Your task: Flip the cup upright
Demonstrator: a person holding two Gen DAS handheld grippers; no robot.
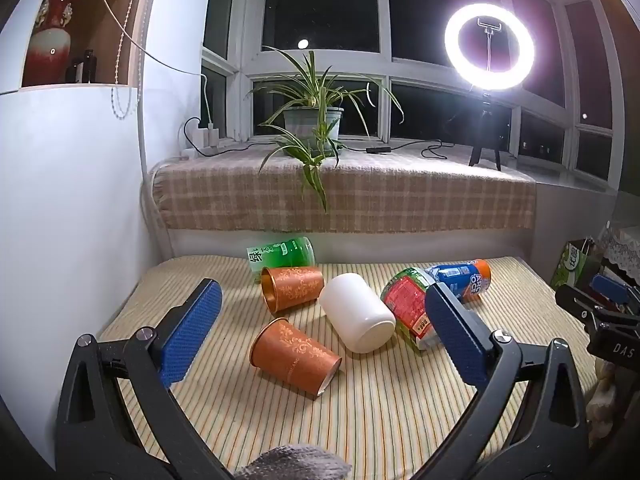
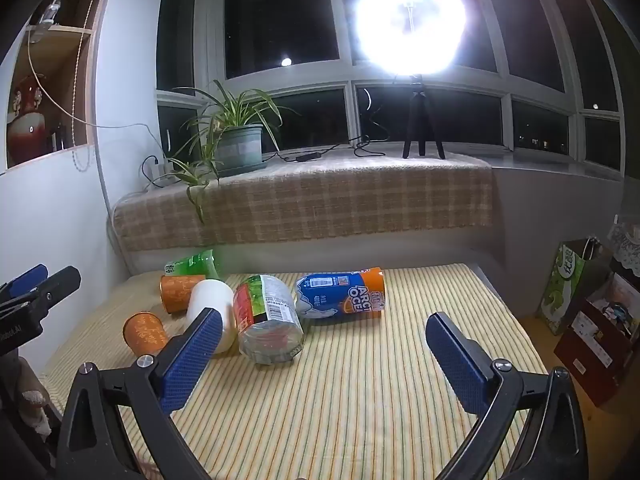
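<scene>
Several cups lie on their sides on the striped tablecloth (image 1: 380, 412). A near orange cup (image 1: 294, 356) lies straight ahead of my left gripper (image 1: 324, 312), which is open and empty just short of it. A white cup (image 1: 358, 312) and a second orange cup (image 1: 292, 288) lie behind. My right gripper (image 2: 324, 340) is open and empty over the cloth; the white cup (image 2: 210, 304), a red-green cup (image 2: 268, 318) and a blue-orange cup (image 2: 344, 292) lie to its front left. The orange cups (image 2: 144, 332) show at the left.
A green cup (image 1: 282, 254) lies at the table's back edge. The red-green cup (image 1: 408, 308) and blue-orange cup (image 1: 460, 276) lie right of the white one. A sill with a checked cloth (image 1: 344, 196), a plant (image 1: 314, 120) and a ring light (image 1: 489, 46) stands behind. Boxes (image 2: 592, 332) stand on the right.
</scene>
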